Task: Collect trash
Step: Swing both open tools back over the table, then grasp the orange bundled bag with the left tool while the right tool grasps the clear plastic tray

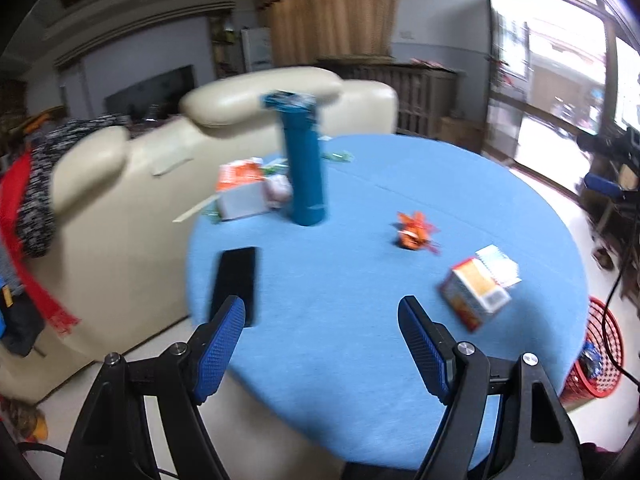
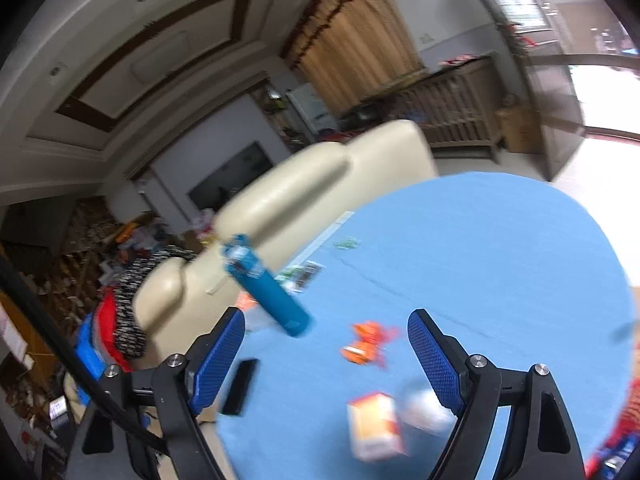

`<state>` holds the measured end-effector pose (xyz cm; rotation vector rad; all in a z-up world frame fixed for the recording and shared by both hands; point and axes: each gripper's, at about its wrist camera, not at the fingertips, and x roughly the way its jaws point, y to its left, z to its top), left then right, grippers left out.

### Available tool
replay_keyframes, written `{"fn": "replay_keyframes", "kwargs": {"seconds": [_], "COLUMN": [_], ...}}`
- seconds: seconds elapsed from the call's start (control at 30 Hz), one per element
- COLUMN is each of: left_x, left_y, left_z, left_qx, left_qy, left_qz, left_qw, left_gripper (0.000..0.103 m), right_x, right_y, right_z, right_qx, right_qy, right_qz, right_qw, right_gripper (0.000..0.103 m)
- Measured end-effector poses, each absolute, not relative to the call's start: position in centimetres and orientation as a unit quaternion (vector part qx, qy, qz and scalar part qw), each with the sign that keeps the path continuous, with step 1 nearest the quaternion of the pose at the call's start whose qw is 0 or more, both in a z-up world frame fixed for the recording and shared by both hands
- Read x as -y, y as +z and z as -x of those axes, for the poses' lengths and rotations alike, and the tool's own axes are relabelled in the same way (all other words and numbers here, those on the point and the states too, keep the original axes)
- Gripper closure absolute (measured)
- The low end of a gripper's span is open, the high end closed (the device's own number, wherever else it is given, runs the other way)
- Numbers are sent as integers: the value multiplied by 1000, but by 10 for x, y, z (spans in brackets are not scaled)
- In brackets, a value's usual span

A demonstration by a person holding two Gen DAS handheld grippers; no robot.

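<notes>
1. Phone [image 1: 234, 280], flat at the table's [image 1: 340, 380] nine o'clock edge: we judge it a keeper, not trash.
2. Left gripper [image 1: 320, 344]: fingers spread, empty, hovering at six o'clock.
3. Bottle [image 1: 304, 160], upright near eleven o'clock, a carton [image 1: 240, 192] just beside it.
4. Orange wrapper [image 1: 414, 232], crumpled, near centre: likely trash.
5. Box [image 1: 474, 292], tipped, at three o'clock.
6. Red basket [image 1: 600, 364], on the floor past four o'clock: we take it for the bin.
7. Right gripper [image 2: 326, 344]: fingers spread, empty, pointed at the wrapper.
</notes>
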<state>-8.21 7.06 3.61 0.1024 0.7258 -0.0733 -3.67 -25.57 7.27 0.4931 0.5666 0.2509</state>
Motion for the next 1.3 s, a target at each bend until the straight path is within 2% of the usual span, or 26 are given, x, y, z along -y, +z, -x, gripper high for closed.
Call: {"fn": "replay_keyframes", "kwargs": {"seconds": [0.27,0.47,0.63,0.77,0.83,0.97,1.03,1.07,1.13,1.2,1.3], "left_x": [-12,-18,-15,-2,9,30,40,43,51,56,57], "left_y": [18,9,-4,-17,-28,-52,-66,-71,-81,-90,-91], "left_z": [48,-5,-56,-95,-117,-149,-166,-171,-182,-187,-183], "left_qx": [-382,-419,-446,-465,-477,-502,-517,-521,-529,-539,-530], "left_qy": [-93,-86,-90,-106,-118,-143,-146,-151,-160,-170,-175], "left_qz": [-84,-63,-44,-39,-35,-26,-25,-22,-19,-16,-25], "left_qw": [916,902,889,878,870,852,843,840,833,824,829], "left_gripper": [23,23,23,23,23,24,24,27,54,69,70], "right_x": [336,320,282,268,260,253,251,250,248,249,258], "right_y": [15,-23,-50,-76,-87,-102,-101,-99,-96,-94,-87], "right_z": [54,23,-6,-29,-37,-42,-43,-42,-41,-37,-30], "right_qx": [-344,-399,-443,-472,-486,-496,-493,-489,-488,-488,-482], "right_qy": [51,103,143,154,164,181,190,191,191,191,179], "right_qz": [-277,-289,-267,-273,-274,-286,-289,-284,-277,-271,-267], "right_qw": [896,864,844,824,814,800,798,802,805,807,815], "right_gripper": [17,17,34,38,48,54,64,65,70,71,71]}}
